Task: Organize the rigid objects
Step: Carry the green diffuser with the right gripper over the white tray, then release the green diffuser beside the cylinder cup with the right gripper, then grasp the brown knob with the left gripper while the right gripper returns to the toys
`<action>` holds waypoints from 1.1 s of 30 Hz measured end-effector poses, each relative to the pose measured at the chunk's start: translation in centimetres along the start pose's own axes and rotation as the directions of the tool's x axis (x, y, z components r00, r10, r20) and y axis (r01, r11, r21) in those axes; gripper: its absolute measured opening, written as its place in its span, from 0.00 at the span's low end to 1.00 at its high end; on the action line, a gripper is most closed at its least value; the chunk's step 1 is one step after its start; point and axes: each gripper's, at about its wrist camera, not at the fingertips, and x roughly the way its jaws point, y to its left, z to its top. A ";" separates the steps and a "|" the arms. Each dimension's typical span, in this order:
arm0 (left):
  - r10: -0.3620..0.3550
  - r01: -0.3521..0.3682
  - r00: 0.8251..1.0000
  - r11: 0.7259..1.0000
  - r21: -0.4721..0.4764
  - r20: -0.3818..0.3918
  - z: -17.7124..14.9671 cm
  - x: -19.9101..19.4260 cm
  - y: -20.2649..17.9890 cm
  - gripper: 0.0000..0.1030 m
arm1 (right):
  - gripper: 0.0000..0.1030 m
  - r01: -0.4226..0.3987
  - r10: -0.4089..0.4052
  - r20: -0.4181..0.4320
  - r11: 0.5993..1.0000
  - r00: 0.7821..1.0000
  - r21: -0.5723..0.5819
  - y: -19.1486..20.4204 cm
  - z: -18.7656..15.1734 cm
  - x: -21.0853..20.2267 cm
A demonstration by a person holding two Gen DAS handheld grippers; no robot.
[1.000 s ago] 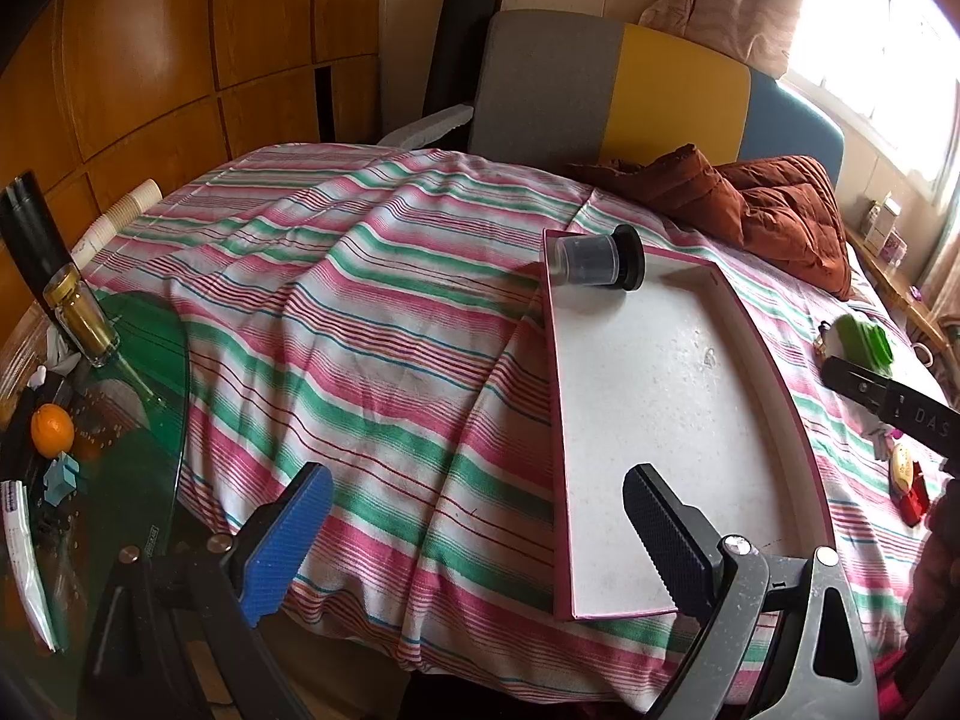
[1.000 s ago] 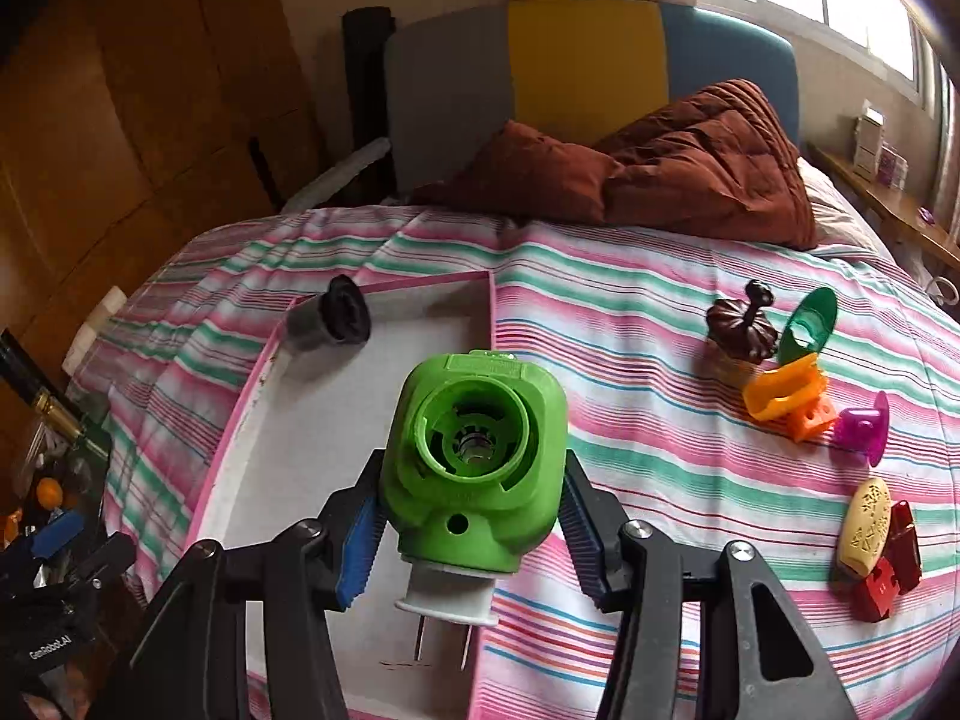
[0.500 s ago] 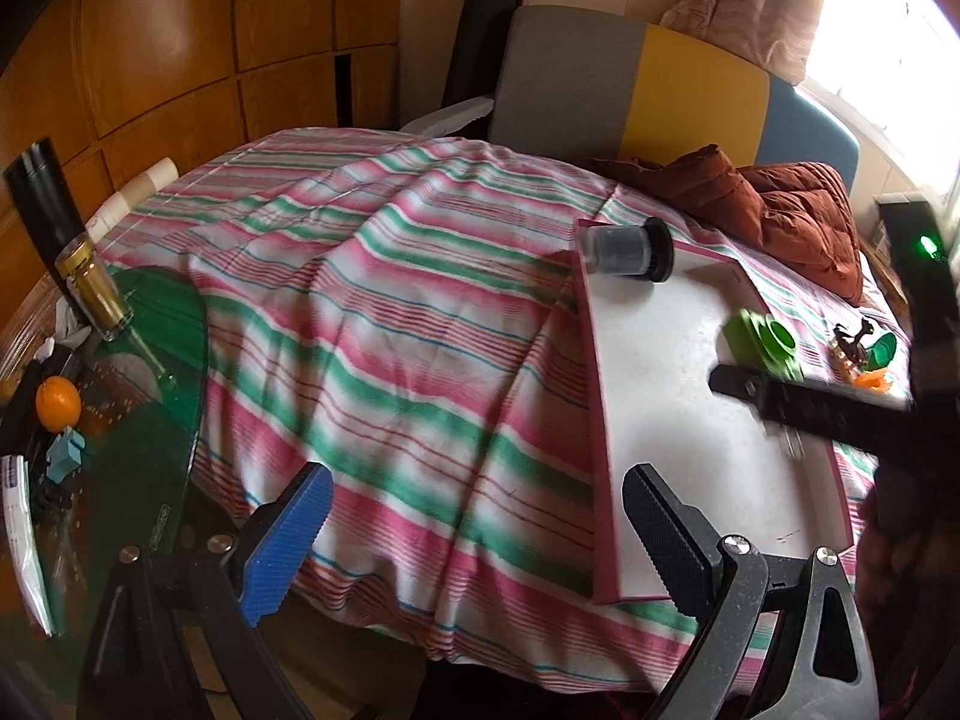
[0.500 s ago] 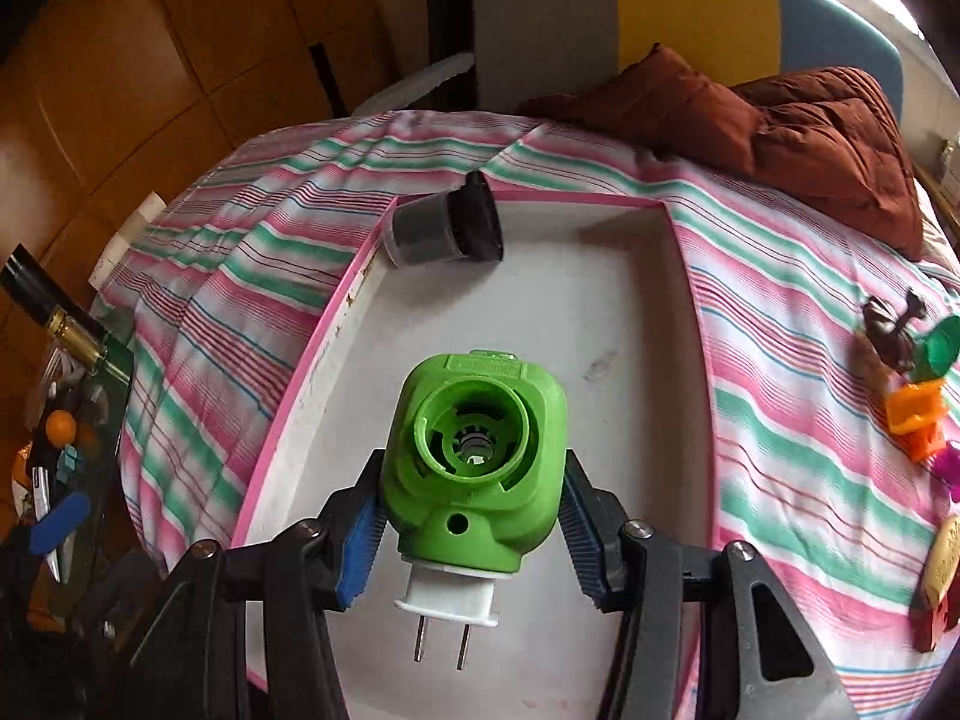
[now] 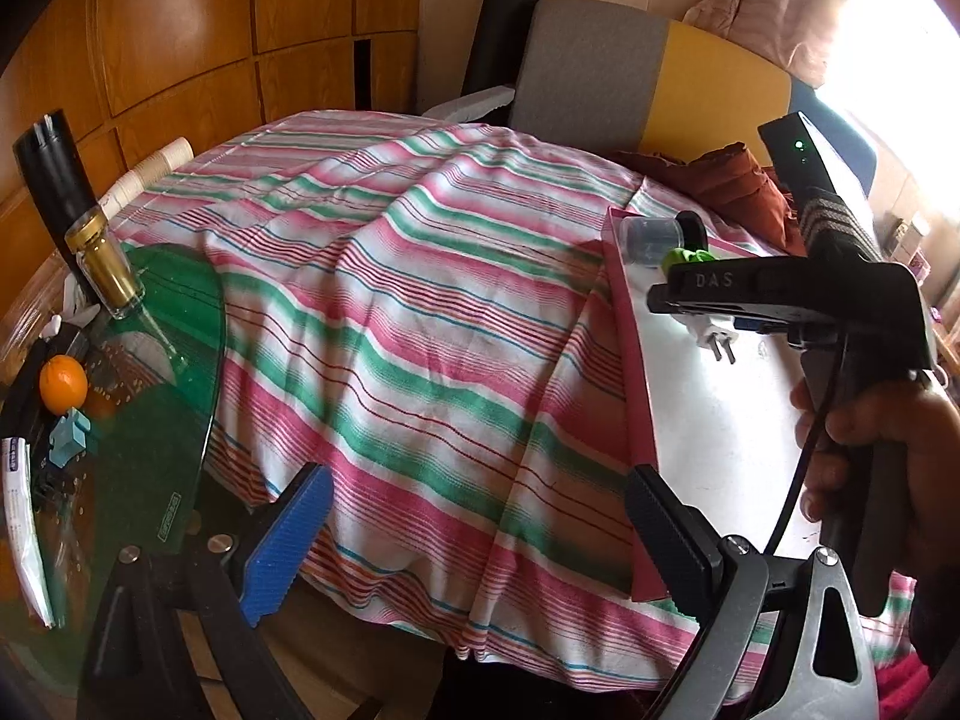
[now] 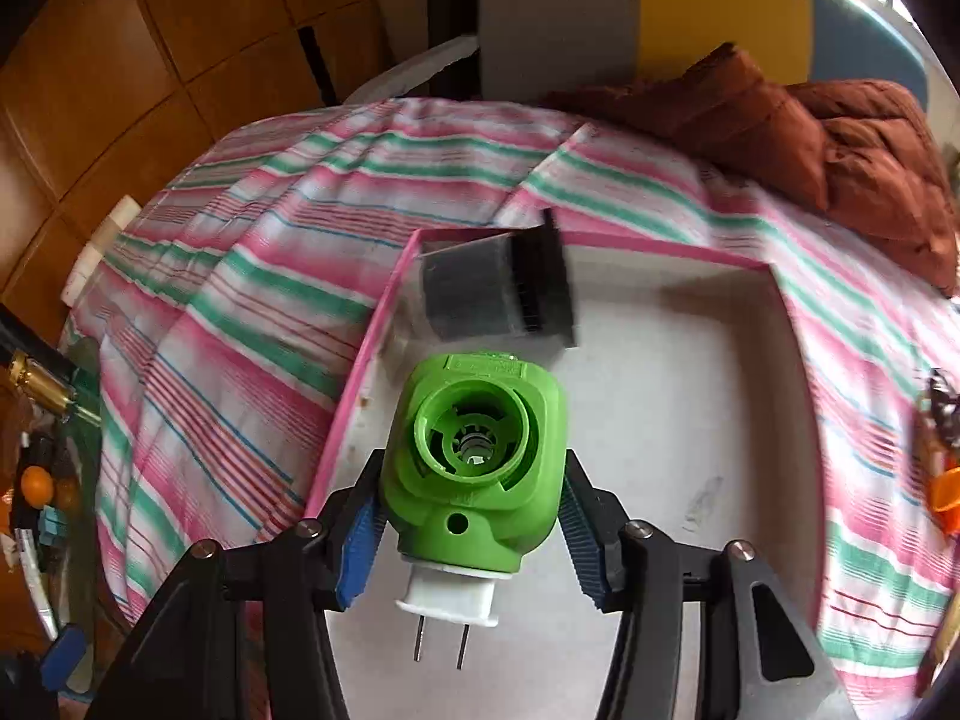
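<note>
Nearest, left gripper (image 5: 474,546): jaws spread, empty, idle over the bedspread (image 5: 390,312) beside the tray.
Right gripper (image 6: 468,540): clamped on the green plug (image 6: 474,456) by its sides, prongs toward the camera, so it can probably go down flat.
Tray (image 6: 690,420): under the plug.
Far left corner: jar (image 6: 498,294) on its side against the rim, leaving floor free.

Wood-panel wall (image 5: 180,48) left, grey/yellow headboard (image 5: 654,78), bright window (image 5: 900,60) rt.

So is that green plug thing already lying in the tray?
No, the green plug is clamped between the right gripper's fingers, held above the white tray.
</note>
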 end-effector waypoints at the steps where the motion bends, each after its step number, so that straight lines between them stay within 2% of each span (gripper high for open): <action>1: 0.002 -0.002 1.000 1.000 -0.001 -0.002 0.0 0.1 0.0 0.95 | 0.52 -0.011 0.011 -0.010 1.000 1.000 0.007 0.0 0.1 0.3; 3: 0.005 -0.005 1.000 1.000 -0.004 -0.005 0.0 0.2 0.2 0.95 | 0.53 -0.032 0.033 -0.026 0.999 0.999 0.023 -0.2 0.1 0.8; 9: 0.001 -0.001 1.000 1.000 -0.008 -0.001 0.2 0.0 0.2 0.95 | 0.53 -0.107 0.106 0.021 0.993 0.994 0.053 -1.1 -0.4 -0.4; 15: -0.015 0.014 1.000 1.000 0.012 0.019 0.5 -0.8 -0.6 0.95 | 0.54 -0.104 0.100 0.090 0.994 0.991 0.042 -3.0 -2.3 -4.1; 22: -0.048 0.045 0.998 0.997 0.067 0.043 0.9 -1.8 -2.6 0.95 | 0.54 -0.028 0.016 0.147 0.996 0.989 0.084 -8.5 -5.6 -9.0; 28: -0.090 0.083 0.995 0.988 0.133 0.049 1.5 -2.4 -5.1 0.95 | 0.54 0.064 -0.091 0.184 0.987 0.979 0.147 -14.8 -7.7 -12.7; 33: -0.148 0.137 0.988 0.975 0.175 0.053 2.3 -2.9 -7.6 0.95 | 0.54 0.180 -0.228 0.199 0.956 0.953 0.233 -21.5 -8.9 -15.6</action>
